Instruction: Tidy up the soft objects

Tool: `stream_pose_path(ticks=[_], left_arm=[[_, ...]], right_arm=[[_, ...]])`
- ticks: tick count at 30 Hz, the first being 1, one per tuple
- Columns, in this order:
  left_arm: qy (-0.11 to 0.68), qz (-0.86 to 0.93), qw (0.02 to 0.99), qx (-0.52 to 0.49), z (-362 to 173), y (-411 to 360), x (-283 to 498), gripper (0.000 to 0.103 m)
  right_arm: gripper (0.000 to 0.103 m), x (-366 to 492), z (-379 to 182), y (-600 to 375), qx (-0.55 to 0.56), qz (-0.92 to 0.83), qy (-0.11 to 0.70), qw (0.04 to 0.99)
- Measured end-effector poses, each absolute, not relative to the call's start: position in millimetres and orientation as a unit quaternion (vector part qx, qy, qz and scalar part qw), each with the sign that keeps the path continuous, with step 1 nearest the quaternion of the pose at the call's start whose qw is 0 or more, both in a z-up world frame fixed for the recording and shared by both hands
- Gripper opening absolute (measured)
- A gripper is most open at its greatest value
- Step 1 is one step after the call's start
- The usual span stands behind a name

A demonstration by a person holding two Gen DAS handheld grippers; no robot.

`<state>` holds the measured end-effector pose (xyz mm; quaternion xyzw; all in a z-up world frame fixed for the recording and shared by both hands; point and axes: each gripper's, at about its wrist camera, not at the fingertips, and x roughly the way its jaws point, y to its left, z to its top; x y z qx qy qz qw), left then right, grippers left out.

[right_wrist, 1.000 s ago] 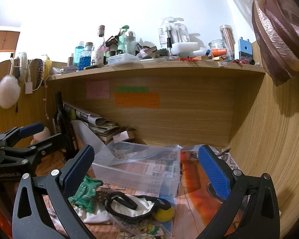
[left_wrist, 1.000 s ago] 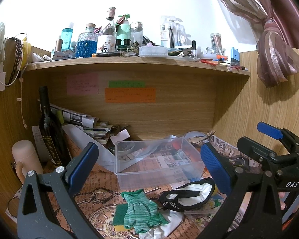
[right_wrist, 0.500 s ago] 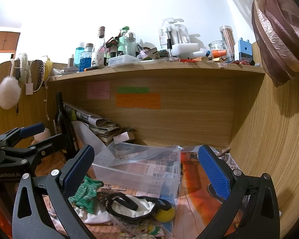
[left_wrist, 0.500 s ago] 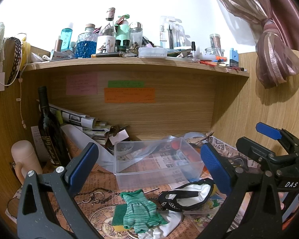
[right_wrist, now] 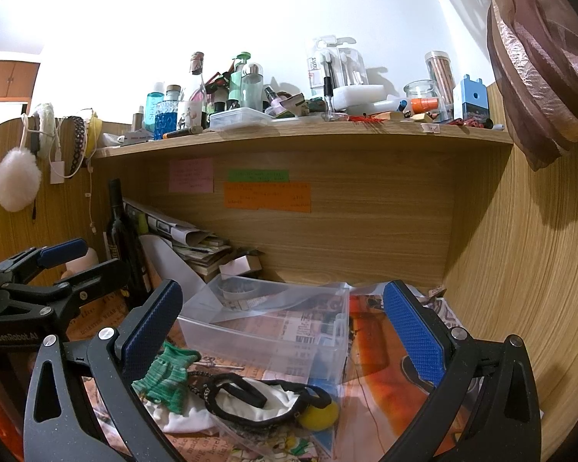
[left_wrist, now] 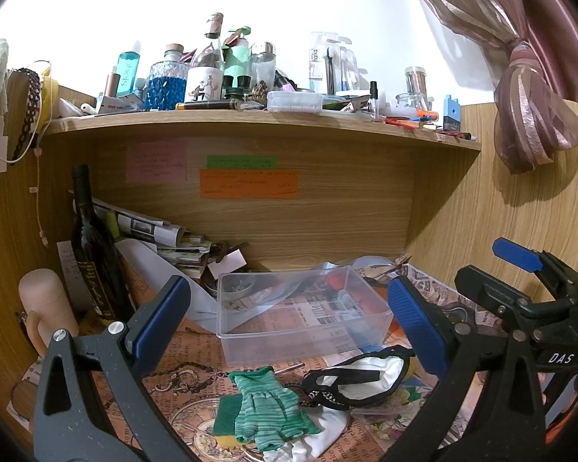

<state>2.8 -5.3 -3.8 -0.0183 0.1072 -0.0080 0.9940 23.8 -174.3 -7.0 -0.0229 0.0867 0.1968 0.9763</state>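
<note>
Both grippers are held level above the desk, pointed at the back wall, side by side. The left gripper (left_wrist: 289,319) is spread wide with nothing held; the right gripper (right_wrist: 285,323) is likewise wide and empty. A green glove (left_wrist: 267,404) and a black-and-white cloth (left_wrist: 360,379) are seen lying just before an empty clear bin (left_wrist: 300,312).

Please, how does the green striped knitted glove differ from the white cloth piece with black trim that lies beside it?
The green striped knitted glove is green all over; the white cloth piece with black trim is white with a dark edge. The glove lies flat, fingers toward the camera; the cloth piece is cupped open. Both are soft, lie before the clear plastic box, and neither is gripped.
</note>
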Motion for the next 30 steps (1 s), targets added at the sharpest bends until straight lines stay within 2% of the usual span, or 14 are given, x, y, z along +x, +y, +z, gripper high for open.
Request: stream_pose_path(ticks=[15,30], left_arm=[[0.131,-0.017,0.991,-0.029,-10,2,9,0.103],[0.275,-0.019,0.958,-0.076,-87,33,43,0.103]], right_arm=[[0.103,25,-6,-172,-0.020,0.197,0.092,0.976],[0.103,57,-62,-168,-0.027,0.215,0.206,0.954]])
